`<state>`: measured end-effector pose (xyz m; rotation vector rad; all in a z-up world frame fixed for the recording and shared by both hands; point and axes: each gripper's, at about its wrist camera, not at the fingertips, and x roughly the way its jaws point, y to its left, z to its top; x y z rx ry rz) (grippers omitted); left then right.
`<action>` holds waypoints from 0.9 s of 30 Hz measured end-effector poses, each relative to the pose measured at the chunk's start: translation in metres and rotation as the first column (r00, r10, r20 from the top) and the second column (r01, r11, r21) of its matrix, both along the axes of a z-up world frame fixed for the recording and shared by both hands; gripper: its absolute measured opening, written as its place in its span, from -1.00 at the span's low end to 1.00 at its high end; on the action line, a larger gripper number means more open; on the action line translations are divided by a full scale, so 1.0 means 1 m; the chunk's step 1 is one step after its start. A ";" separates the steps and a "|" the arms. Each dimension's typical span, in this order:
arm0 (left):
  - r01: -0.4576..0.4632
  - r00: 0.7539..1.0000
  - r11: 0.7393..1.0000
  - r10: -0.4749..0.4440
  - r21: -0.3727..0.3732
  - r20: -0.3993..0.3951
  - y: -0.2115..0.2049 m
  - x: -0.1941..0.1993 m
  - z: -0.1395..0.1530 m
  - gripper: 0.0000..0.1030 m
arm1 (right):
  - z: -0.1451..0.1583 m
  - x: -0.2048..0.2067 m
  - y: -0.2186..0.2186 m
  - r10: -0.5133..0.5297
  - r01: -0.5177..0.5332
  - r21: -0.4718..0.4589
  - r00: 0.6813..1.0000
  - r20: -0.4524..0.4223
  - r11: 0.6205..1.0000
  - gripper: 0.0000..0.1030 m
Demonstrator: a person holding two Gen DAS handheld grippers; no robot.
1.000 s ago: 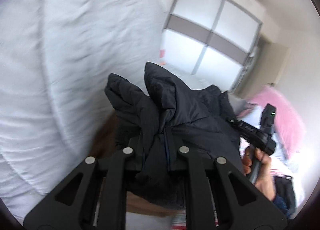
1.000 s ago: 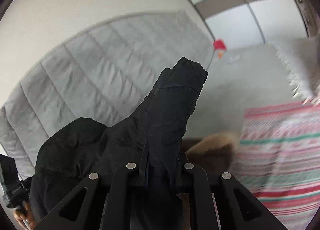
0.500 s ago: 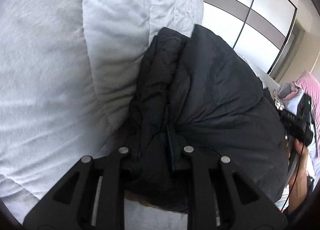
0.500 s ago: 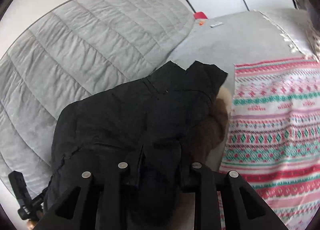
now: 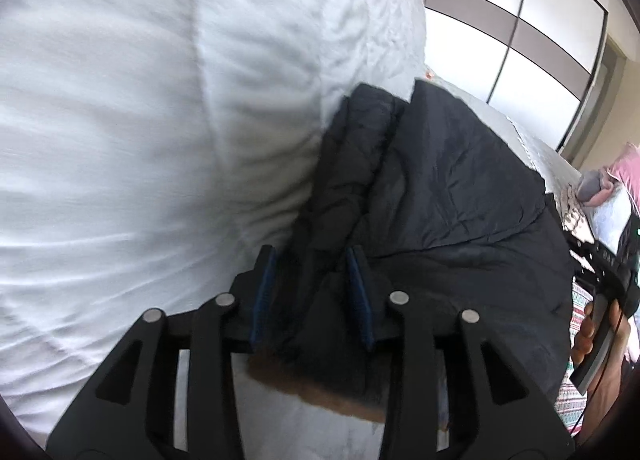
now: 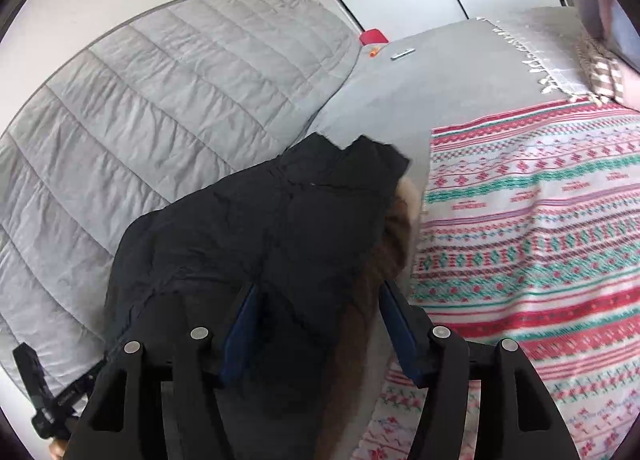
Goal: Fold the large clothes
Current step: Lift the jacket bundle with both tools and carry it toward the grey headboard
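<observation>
Black padded jacket (image 5: 440,200) lies folded on the bed (image 6: 400,88), one edge against the grey quilt (image 6: 160,108), other near patterned blanket (image 6: 540,220); brown fur trim (image 6: 396,236) shows at its R side. L gripper (image 5: 312,272): jaws have just been opening, blue pads (image 5: 262,292) apart, jacket fabric bunched between them, grip slack. R gripper (image 6: 320,308): jaws also just opening, wider, jacket edge w/ fur between pads, not pressed. Person's hand (image 5: 596,344) holds R tool.
</observation>
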<state>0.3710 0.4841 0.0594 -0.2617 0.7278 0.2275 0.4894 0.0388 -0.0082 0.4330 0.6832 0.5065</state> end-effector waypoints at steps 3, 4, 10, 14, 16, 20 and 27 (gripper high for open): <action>-0.041 0.998 0.998 0.039 0.045 0.044 0.000 -0.024 0.019 -0.25 | 0.010 -0.022 -0.010 -0.021 0.025 -0.055 0.997 0.073 0.998 0.21; -0.044 0.996 0.998 0.040 0.051 0.075 -0.003 -0.033 0.028 -0.25 | 0.018 -0.035 -0.010 -0.024 0.035 -0.082 0.991 0.130 0.996 0.21; 0.137 0.984 0.978 -0.153 0.157 0.094 -0.059 -0.029 0.040 -0.25 | 0.055 -0.088 0.047 0.182 -0.135 -0.178 0.942 0.283 0.975 0.21; 0.125 0.992 0.981 -0.125 0.150 -0.008 -0.067 0.002 0.007 -0.56 | 0.049 -0.092 0.113 0.319 -0.247 -0.297 0.921 0.223 0.922 0.19; 0.071 0.997 0.985 -0.065 0.160 -0.045 -0.061 0.006 -0.008 -0.69 | 0.039 -0.087 0.137 0.336 -0.251 -0.362 0.922 0.193 0.898 0.19; 0.022 0.998 0.983 -0.011 0.180 -0.065 -0.048 0.010 -0.033 -0.71 | 0.029 -0.078 0.171 0.389 -0.297 -0.419 0.909 0.152 0.858 0.20; 0.047 0.997 0.982 -0.034 0.180 -0.074 -0.044 0.019 -0.044 -0.71 | 0.005 -0.076 0.185 0.371 -0.269 -0.483 0.919 0.129 0.833 0.20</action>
